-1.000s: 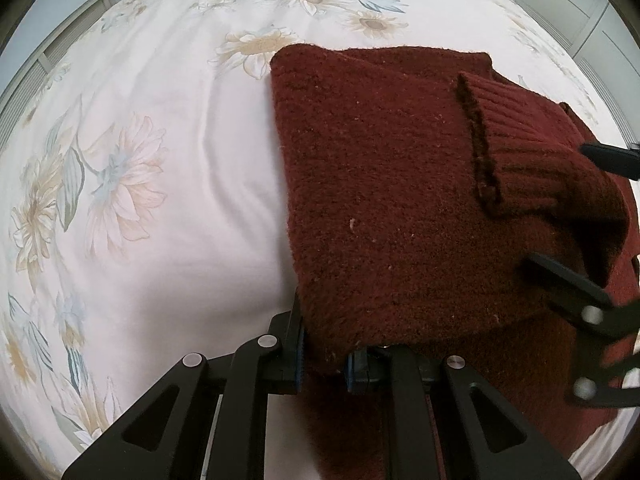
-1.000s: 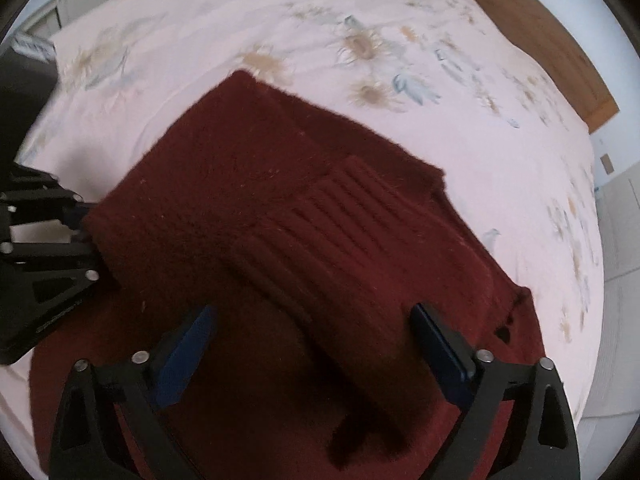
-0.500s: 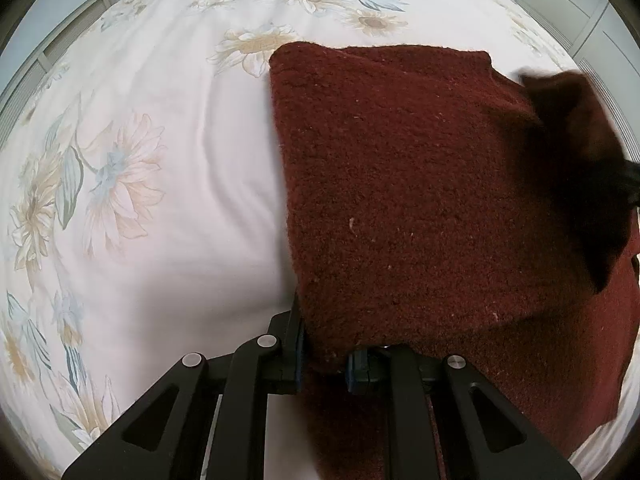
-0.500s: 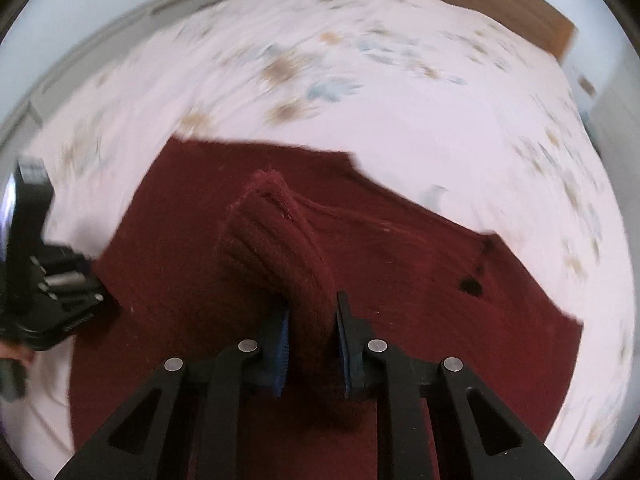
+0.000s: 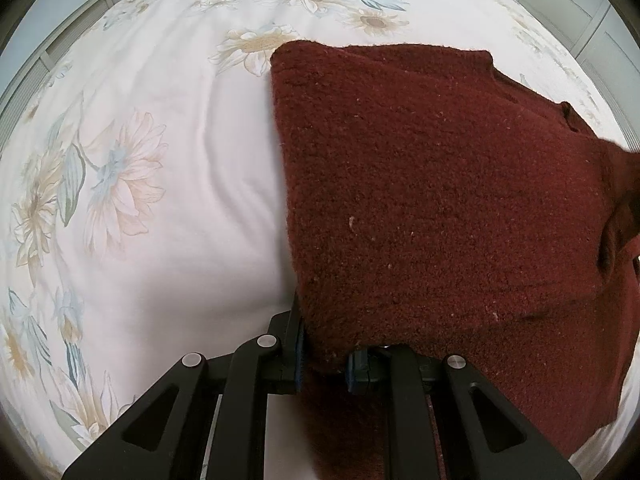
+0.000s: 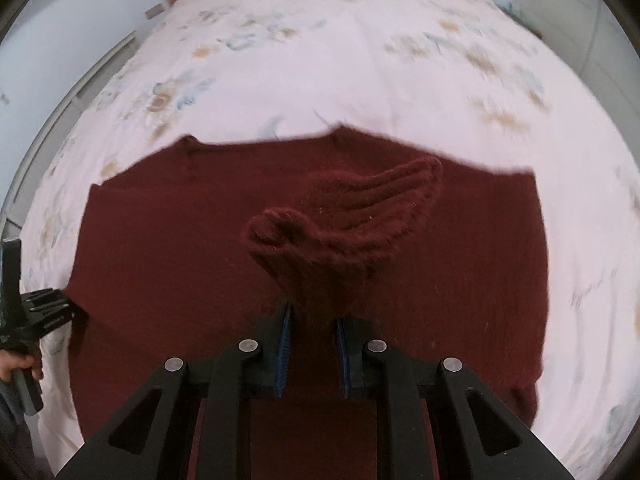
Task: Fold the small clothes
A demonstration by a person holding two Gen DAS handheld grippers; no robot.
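1. Dark red fuzzy knit sweater [image 5: 432,184] lies on the floral white bedsheet [image 5: 160,168].
2. Left gripper [image 5: 325,364], at 6 o'clock, pinches its folded edge.
3. Right gripper [image 6: 312,356] has clamped its jaws onto the ribbed sleeve cuff [image 6: 360,216].

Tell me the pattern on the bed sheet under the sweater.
The bed sheet is white with large pale flowers, beige and blue-grey; it shows best in the left wrist view.

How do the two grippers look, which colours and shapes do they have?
Both are alike. The left gripper and the right gripper have matte black angular link arms with triangular cut-outs and round silver pivot pins. Their fingers carry blue pads. In the right wrist view, the left gripper's black body shows at the picture's left edge. No cables or markings are readable.
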